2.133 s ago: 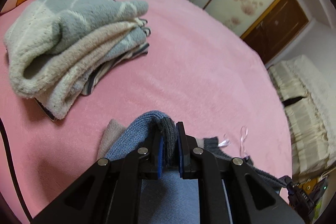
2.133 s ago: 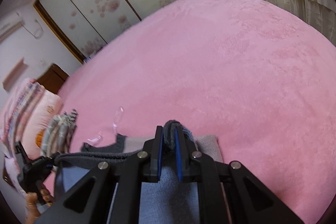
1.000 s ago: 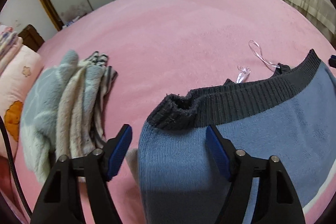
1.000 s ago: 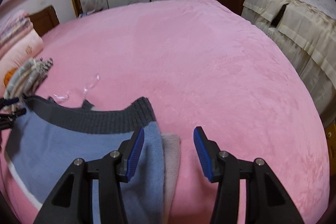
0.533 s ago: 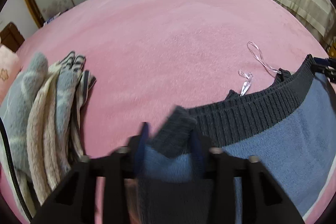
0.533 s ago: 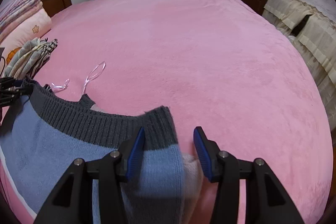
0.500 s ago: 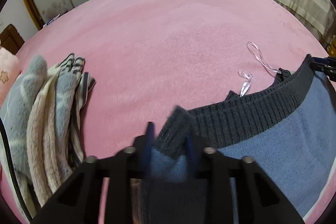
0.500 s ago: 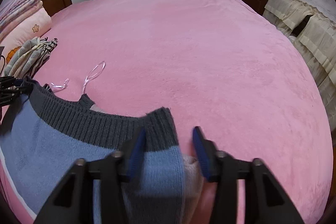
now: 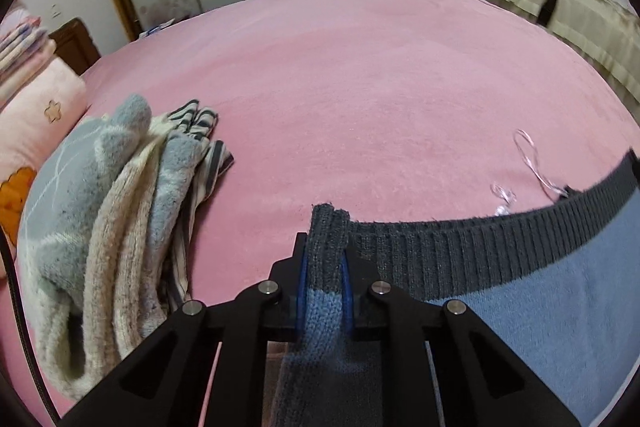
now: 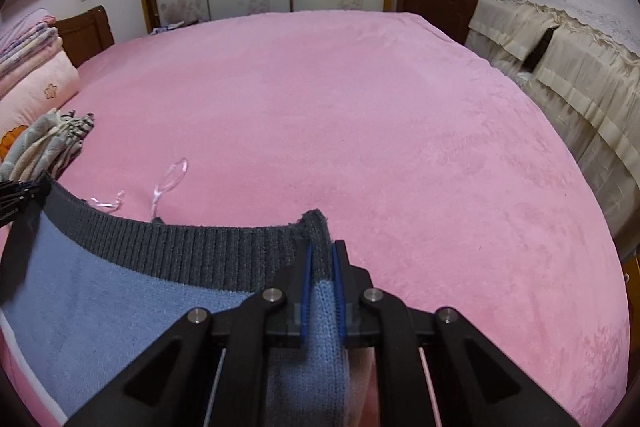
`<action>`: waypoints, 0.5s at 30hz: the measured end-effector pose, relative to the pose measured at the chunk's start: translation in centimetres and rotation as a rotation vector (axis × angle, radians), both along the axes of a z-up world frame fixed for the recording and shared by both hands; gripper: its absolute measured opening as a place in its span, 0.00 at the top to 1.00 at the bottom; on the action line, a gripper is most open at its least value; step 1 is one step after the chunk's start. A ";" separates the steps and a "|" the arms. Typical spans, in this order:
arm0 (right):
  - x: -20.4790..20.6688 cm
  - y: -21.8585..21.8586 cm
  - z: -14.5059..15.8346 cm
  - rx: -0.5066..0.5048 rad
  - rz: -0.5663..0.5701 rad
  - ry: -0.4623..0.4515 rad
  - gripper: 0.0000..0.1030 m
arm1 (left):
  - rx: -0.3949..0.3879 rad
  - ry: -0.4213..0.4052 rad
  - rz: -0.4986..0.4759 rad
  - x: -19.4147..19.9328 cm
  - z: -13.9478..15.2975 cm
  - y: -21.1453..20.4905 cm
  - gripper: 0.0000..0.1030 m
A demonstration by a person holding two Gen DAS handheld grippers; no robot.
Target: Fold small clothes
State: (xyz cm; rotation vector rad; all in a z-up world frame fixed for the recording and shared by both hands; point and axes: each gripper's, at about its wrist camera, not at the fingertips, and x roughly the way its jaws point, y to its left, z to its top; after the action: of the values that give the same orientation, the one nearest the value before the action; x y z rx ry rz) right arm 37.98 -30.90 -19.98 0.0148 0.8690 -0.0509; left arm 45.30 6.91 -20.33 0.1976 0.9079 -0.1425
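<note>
A second ago both sets of jaws stood wide over the sweater; now my left gripper (image 9: 323, 269) and right gripper (image 10: 321, 273) are closing and already pinch the two ends of the sweater's (image 9: 540, 291) dark ribbed band, so I judge the next fold can begin. The blue knit sweater lies on the pink bed (image 9: 360, 99), just right of the folded pile (image 9: 116, 207), its grey ribbed band stretched between my grippers.

We cannot read any words or numbers here; the tiny white print on the left gripper (image 10: 12, 213) at the left edge is too blurry
</note>
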 end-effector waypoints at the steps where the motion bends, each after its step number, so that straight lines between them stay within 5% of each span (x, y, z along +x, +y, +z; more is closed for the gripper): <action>1: 0.2 -0.1 -0.3 -0.002 -0.005 0.009 0.91 | 0.000 0.009 0.009 0.2 -0.4 0.0 0.89; 10: 1.3 0.5 -3.5 -0.090 -0.009 0.093 0.91 | 0.070 0.076 0.027 1.1 -4.3 -0.5 0.87; 13: 1.4 0.7 -3.3 -0.110 -0.001 0.104 0.91 | 0.085 0.083 0.045 1.2 -4.5 -0.4 0.74; 15: 1.1 1.3 -2.9 -0.156 0.013 0.105 0.89 | 0.107 0.076 0.079 1.2 -4.0 -0.1 0.49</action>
State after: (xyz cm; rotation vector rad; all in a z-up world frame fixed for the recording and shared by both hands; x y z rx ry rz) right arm 39.09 -29.56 -22.91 -0.1408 0.9681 -0.1081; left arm 46.46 6.81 -24.35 0.2567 0.9990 -0.0278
